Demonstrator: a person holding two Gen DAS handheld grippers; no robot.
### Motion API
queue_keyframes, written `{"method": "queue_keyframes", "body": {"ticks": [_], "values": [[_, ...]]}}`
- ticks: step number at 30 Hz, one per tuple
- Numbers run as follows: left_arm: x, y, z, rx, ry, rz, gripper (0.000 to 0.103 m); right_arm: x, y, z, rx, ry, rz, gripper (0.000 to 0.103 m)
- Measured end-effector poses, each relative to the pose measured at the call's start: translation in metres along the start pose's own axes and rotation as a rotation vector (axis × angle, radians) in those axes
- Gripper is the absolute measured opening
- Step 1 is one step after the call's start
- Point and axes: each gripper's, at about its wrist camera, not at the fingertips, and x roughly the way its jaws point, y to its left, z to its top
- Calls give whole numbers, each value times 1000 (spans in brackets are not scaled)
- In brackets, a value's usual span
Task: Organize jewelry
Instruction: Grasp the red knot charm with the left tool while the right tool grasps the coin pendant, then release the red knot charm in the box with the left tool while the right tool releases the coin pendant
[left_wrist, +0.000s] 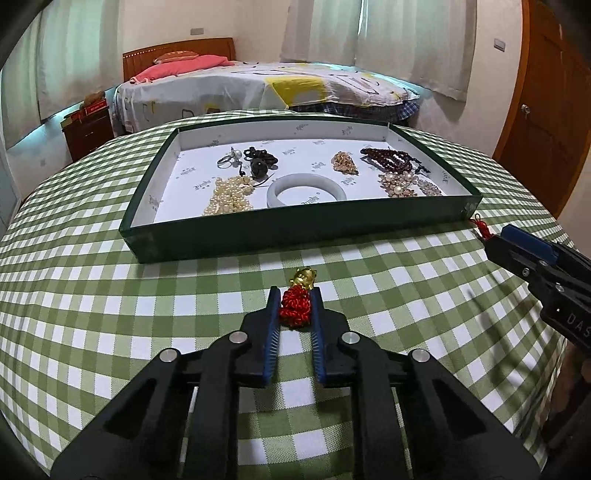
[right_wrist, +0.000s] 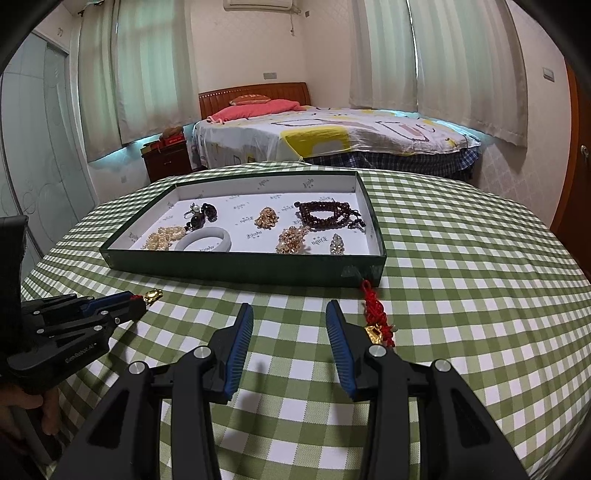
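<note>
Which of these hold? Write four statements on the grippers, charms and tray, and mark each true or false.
1. The left gripper is shut on a red knotted charm. True.
2. The right gripper holds the second red charm. False: its jaws are open and empty; that charm lies on the tablecloth beside it.
3. The white bangle lies inside the green tray. True.
4. The tray is empty. False: it holds pearls, dark beads and more.
</note>
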Motion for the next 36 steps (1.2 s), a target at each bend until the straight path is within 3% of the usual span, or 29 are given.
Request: {"method": "queue_keyframes", "body": {"ticks": [20,28,36], "values": [[-38,36,7,-97,-92,55,14,3,-33,11,57,0,-94,41],[-36,49,7,-128,-89,77,14,27,-43,14,75,78,-102,41],[-34,54,7,-139,-84,83,14,36,-44,13,81,125,-85,15]]}}
